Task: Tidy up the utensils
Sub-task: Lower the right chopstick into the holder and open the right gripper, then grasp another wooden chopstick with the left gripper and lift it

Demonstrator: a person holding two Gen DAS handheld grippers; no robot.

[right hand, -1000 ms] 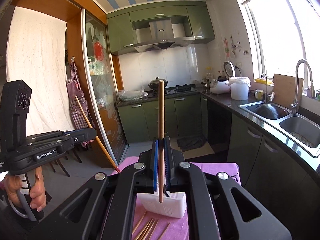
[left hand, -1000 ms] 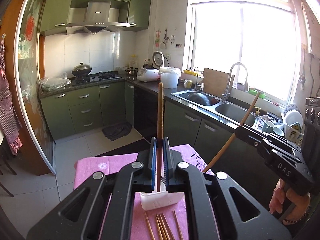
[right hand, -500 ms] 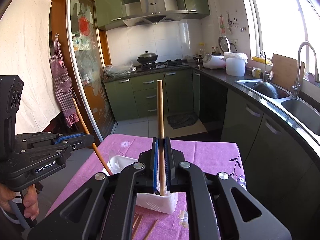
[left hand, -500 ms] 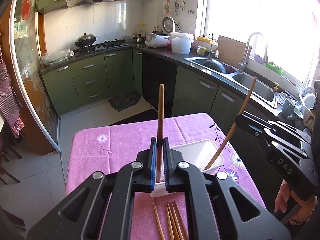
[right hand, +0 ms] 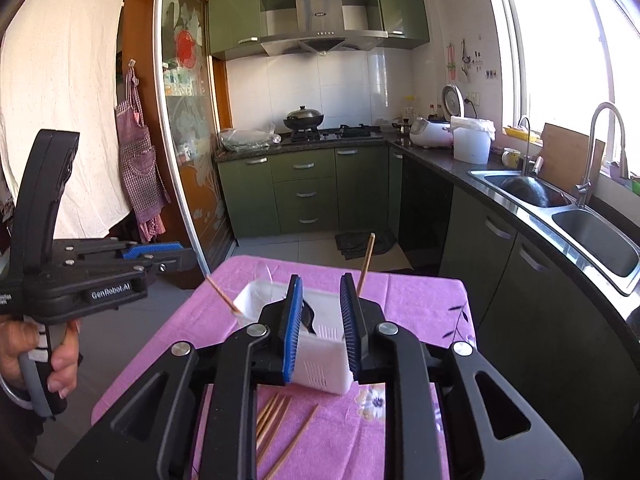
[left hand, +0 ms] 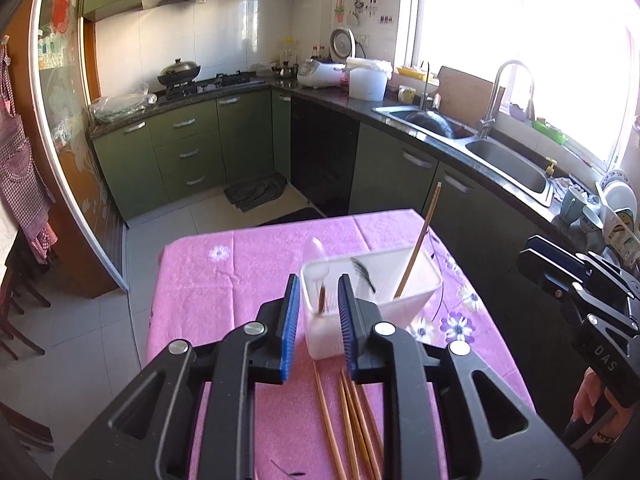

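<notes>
A white plastic container (left hand: 416, 306) stands on the pink flowered cloth (left hand: 224, 280). My left gripper (left hand: 317, 280) hangs just above its near end, jaws opening. A blurred chopstick (left hand: 322, 296) slides down between the pads, free of them. My right gripper (right hand: 320, 280) is over the container (right hand: 320, 364) too, jaws opening with nothing pressed between them. One chopstick (right hand: 367, 258) stands in the container behind its right finger and shows as a leaning chopstick (left hand: 420, 240) in the left wrist view. Another chopstick (right hand: 222, 294) leans out to the left. Several loose chopsticks (left hand: 352, 420) lie in front.
A clear spoon (left hand: 318, 254) and a dark utensil (left hand: 362, 272) sit in the container. Green cabinets, a hob and a double sink (left hand: 508, 160) line the kitchen behind. The table's far edge drops to a tiled floor (left hand: 100, 320). A hand (right hand: 60, 368) holds the left gripper's handle.
Both grippers came down toward the container and tilted downward. Their jaws, shut on one upright chopstick each, parted, and both chopsticks dropped into the container.
</notes>
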